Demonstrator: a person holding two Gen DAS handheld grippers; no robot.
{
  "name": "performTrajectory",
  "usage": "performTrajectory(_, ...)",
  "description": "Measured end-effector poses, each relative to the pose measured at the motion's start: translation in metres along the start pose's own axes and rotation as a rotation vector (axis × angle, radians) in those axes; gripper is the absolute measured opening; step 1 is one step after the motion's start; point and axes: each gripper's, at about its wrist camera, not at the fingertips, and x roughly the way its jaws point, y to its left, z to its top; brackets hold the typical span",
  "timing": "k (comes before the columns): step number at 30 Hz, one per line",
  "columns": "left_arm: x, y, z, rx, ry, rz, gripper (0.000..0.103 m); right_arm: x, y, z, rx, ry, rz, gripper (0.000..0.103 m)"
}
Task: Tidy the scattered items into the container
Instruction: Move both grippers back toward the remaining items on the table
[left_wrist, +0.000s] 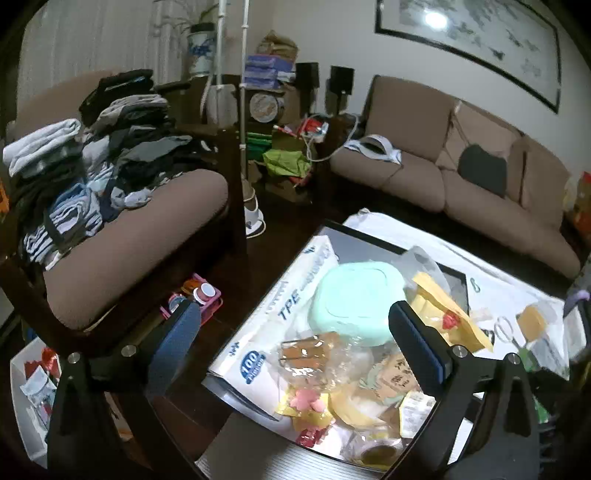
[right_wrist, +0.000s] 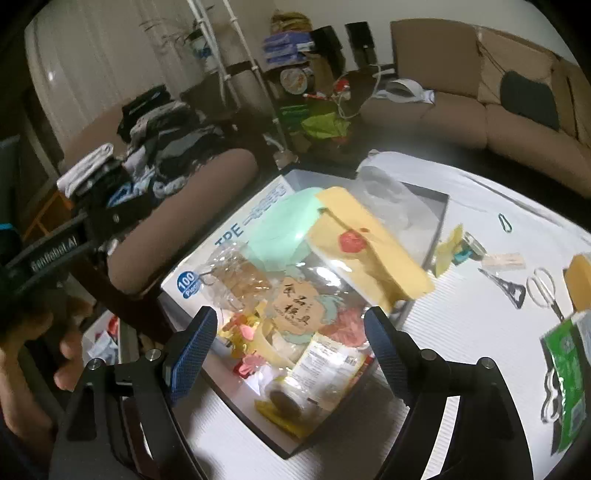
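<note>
Over the bench, in the left wrist view, the left gripper hangs with its fingers spread wide and nothing between them; their pads are blue and finely ribbed. Below sits the box, a shallow white carton with dark walls, printed "TPE" and a round blue "100" badge on its flap. It is heaped: a smooth mint-green lid with rounded corners, a flat yellow packet bearing a red dot, crinkled clear wrap and a small pink flower. A white cloth covers the bench. Right of the box, on the cloth, lie steel scissors and a yellow block. Folded clothes pile on a brown padded chair to the left; a brown sofa stands behind.

Seen from the right wrist, the right gripper is likewise wide open and empty, poised over the near end of the box. "TPE" and "100" read again on the flap. Inside, the lid lies under the yellow packet; nearer is a round tan label with Chinese characters I cannot read, and a glossy white sachet of fine print. Still out on the cloth to the right: scissors, a wooden peg, a dark metal opener, a looped clip, the block and a green foil bag. At left, the other tool's black body shows part of a word ending "AI".
</note>
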Motion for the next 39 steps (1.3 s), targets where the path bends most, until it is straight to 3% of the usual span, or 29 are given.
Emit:
performTrajectory(6, -0.005, -0.039, -0.002, 0.094, -0.002, 0.008, 0.102, -0.022, -0.024, -0.004, 0.045, -0.032, -0.005, 0.085)
performTrajectory(28, -0.026, -0.186, -0.017, 0.285, -0.007, -0.121, 0.103, -0.111, -0.153, -0.037, 0.203, -0.102, -0.073, 0.085)
performTrajectory(34, -0.024, -0.225, -0.026, 0.308, 0.016, -0.189, 0.103, -0.128, -0.184, -0.049, 0.202, -0.098, -0.102, 0.085)
performTrajectory(39, -0.014, -0.26, -0.042, 0.322, 0.071, -0.291, 0.103, -0.146, -0.231, -0.063, 0.149, -0.071, -0.224, 0.085)
